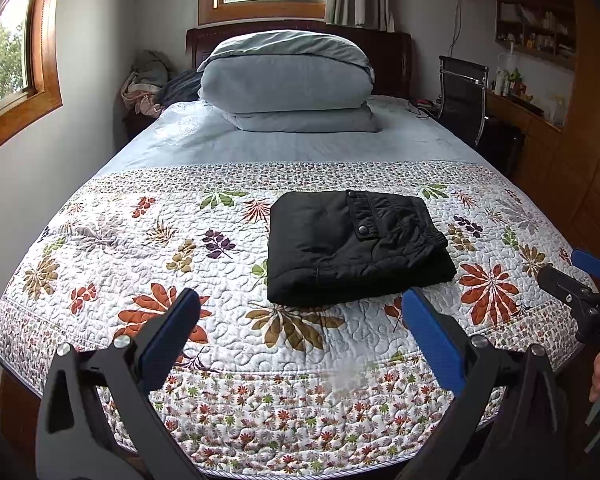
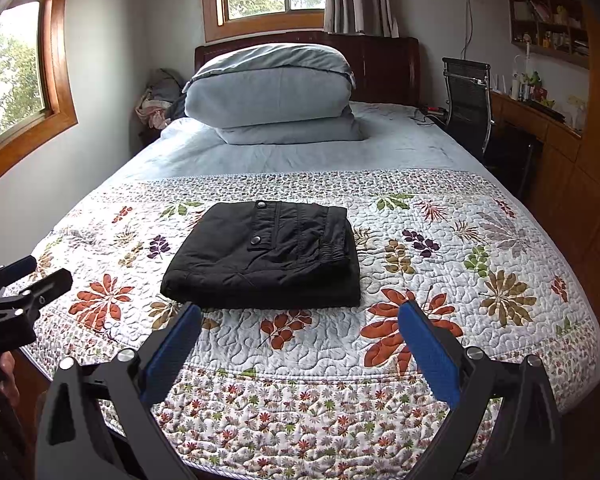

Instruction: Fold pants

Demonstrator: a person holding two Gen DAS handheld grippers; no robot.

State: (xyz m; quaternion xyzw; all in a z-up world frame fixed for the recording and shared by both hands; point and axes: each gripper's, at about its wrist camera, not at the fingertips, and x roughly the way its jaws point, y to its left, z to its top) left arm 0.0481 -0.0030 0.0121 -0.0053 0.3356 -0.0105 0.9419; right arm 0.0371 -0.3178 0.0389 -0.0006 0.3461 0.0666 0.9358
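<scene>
The black pants (image 1: 351,246) lie folded into a compact rectangle on the floral quilt (image 1: 220,248), with the waistband and snap buttons on top. They also show in the right wrist view (image 2: 266,256). My left gripper (image 1: 300,300) is open and empty, held above the foot of the bed just short of the pants. My right gripper (image 2: 300,312) is open and empty too, a little back from the near edge of the pants. Each gripper shows at the edge of the other's view: the right gripper (image 1: 579,272) and the left gripper (image 2: 24,276).
A stack of blue-grey pillows (image 1: 288,80) sits at the headboard end of the bed. A black chair (image 1: 461,96) and a wooden desk (image 1: 535,120) stand to the right. A pile of clothes (image 1: 146,84) lies at the far left corner.
</scene>
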